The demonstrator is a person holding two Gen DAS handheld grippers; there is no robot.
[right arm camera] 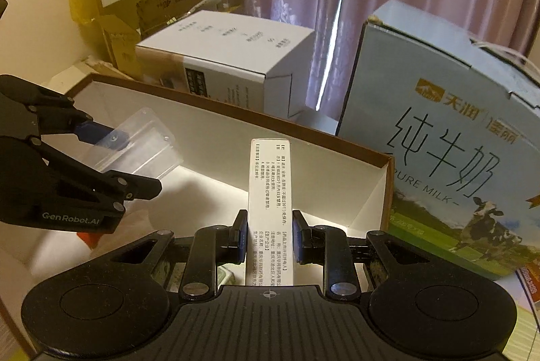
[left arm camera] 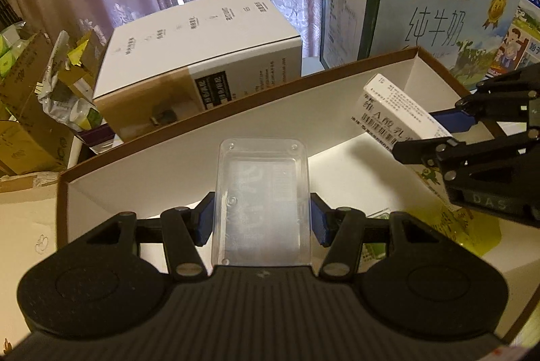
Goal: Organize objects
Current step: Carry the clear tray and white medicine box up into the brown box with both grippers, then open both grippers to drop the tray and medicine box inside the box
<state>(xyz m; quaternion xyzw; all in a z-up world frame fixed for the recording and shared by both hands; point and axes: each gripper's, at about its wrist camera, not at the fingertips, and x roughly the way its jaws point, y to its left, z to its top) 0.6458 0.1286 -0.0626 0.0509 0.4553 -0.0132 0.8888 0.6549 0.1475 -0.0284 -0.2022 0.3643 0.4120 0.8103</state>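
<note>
My left gripper is shut on a clear plastic blister tray and holds it above a shallow white box with a brown rim. My right gripper is shut on a white medicine carton with black print, also held over that box. In the left wrist view the right gripper and its carton are at the right. In the right wrist view the left gripper and the clear tray are at the left.
A white printed carton and a pale blue milk case stand behind the box. Opened cardboard boxes with green packs lie at the left. Flat packets lie inside the box at the right. Pink curtains hang behind.
</note>
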